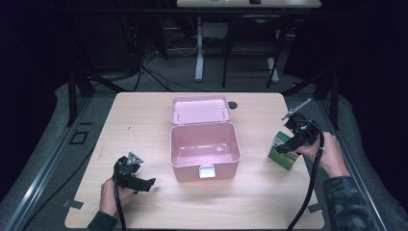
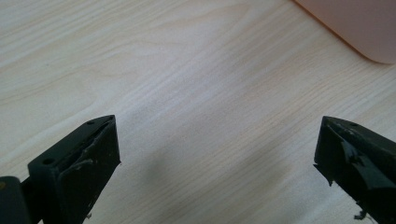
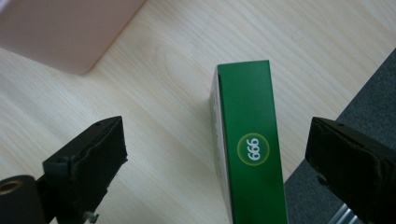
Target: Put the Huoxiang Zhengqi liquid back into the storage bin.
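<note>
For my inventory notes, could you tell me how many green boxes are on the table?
1: the green box stands near the table's right edge, between the open jaws of the right gripper.

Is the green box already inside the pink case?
No, the green box stands on the table, right of the open pink case.
</note>
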A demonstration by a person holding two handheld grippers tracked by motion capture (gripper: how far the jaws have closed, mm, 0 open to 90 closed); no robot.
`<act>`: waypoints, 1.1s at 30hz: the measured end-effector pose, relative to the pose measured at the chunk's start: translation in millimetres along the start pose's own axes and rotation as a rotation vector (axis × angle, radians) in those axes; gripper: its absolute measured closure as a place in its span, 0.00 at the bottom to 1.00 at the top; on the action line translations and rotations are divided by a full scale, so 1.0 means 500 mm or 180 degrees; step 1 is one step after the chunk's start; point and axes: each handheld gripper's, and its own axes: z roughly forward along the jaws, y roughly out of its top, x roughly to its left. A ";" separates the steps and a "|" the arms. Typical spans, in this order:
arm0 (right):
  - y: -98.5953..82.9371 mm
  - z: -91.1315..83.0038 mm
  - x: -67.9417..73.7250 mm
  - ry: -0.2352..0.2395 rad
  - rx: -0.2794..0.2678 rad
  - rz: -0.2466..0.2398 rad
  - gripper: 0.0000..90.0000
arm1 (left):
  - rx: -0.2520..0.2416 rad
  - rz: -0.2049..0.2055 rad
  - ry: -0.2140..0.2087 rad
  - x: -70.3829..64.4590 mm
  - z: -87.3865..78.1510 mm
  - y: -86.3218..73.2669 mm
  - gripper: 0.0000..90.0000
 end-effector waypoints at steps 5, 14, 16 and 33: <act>0.012 0.011 -0.004 -0.0002 0.0251 -0.0089 0.12 | -0.0023 0.0013 -0.0030 -0.005 0.006 -0.004 0.00; 0.032 0.032 -0.009 -0.0021 0.0570 -0.0298 0.32 | -0.0003 -0.0024 -0.0043 -0.003 0.015 -0.019 0.00; 0.036 0.037 -0.008 -0.0020 0.0640 -0.0343 0.36 | -0.0028 -0.0051 -0.0037 -0.005 0.018 -0.022 0.00; 0.058 0.054 -0.017 -0.0084 0.0887 -0.0512 0.58 | -0.0085 -0.0056 -0.0051 -0.006 0.025 -0.034 0.00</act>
